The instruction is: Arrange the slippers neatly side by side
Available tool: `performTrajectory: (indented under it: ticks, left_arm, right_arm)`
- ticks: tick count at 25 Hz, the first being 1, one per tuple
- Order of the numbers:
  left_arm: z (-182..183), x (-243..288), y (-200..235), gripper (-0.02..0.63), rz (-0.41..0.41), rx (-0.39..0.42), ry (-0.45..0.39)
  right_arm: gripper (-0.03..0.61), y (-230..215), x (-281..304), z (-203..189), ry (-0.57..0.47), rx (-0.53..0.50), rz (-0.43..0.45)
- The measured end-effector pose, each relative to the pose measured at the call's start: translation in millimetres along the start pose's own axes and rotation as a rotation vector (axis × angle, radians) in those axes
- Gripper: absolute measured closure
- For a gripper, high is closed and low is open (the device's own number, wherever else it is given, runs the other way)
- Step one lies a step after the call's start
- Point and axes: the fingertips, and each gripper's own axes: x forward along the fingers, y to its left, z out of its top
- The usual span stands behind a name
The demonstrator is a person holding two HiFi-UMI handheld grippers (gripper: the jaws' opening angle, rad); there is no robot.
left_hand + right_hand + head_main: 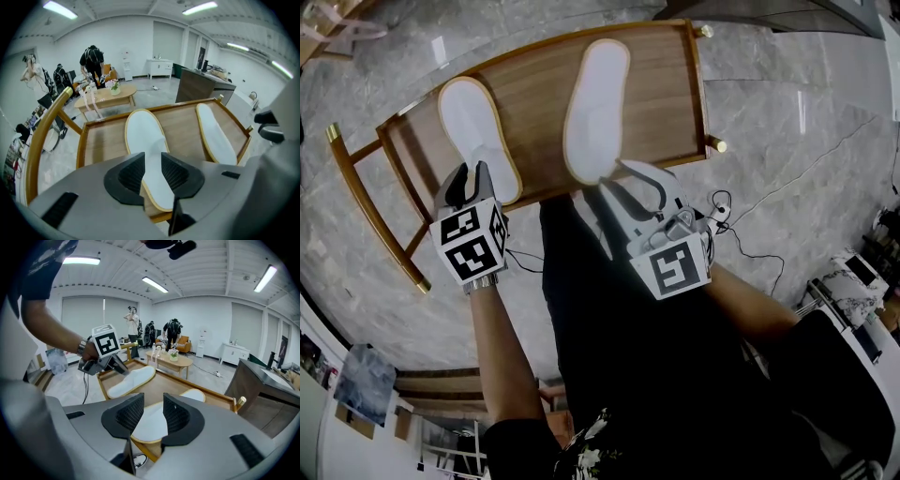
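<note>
Slippers (596, 108) lie on wooden bench (534, 103) above marble floor (787, 112).

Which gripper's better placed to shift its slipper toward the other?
Left, probably: the open left gripper straddles the left tan-rimmed white slipper at the heel; the right gripper only reaches the right slipper at its heel edge.

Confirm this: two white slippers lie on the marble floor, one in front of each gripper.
Wrong place. The head view shows the left slipper and the right slipper on the wooden stand, not the marble floor. One does lie before each: left gripper, right gripper.
</note>
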Motion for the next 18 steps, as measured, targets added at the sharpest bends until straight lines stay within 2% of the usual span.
performTrajectory:
  ticks: [3,6,8,11,13,18]
  left_arm:
    - [5.9,-19.8,-6.7,0.508,0.01,0.021,-0.049]
    - [5.8,-36.2,-17.0,0.531,-0.008,0.008,-0.098]
    - [4.8,-38.7,-22.3,0.535,-0.033,0.011,-0.117]
    - [-11.3,-41.7,-34.7,0.552,-0.052,-0.019,-0.107]
    - [-23.8,-46.0,-41.9,0.558,-0.061,-0.041,-0.096]
    - [-30.8,-53.3,-55.8,0.557,-0.168,-0.111,-0.112]
  right_arm:
    - [0.465,6.3,8.9,3.1,0.005,-0.14,0.079]
    - [0.525,18.8,17.6,0.7,0.017,-0.363,0.207]
    - [0.532,20.3,29.6,-6.8,0.053,-0.479,0.303]
    - [0.453,14.5,39.7,-27.9,0.179,-0.647,0.473]
    - [0.431,11.2,42.0,-41.3,0.275,-0.779,0.586]
    - [0.366,11.0,49.4,-50.6,0.417,-1.053,0.795]
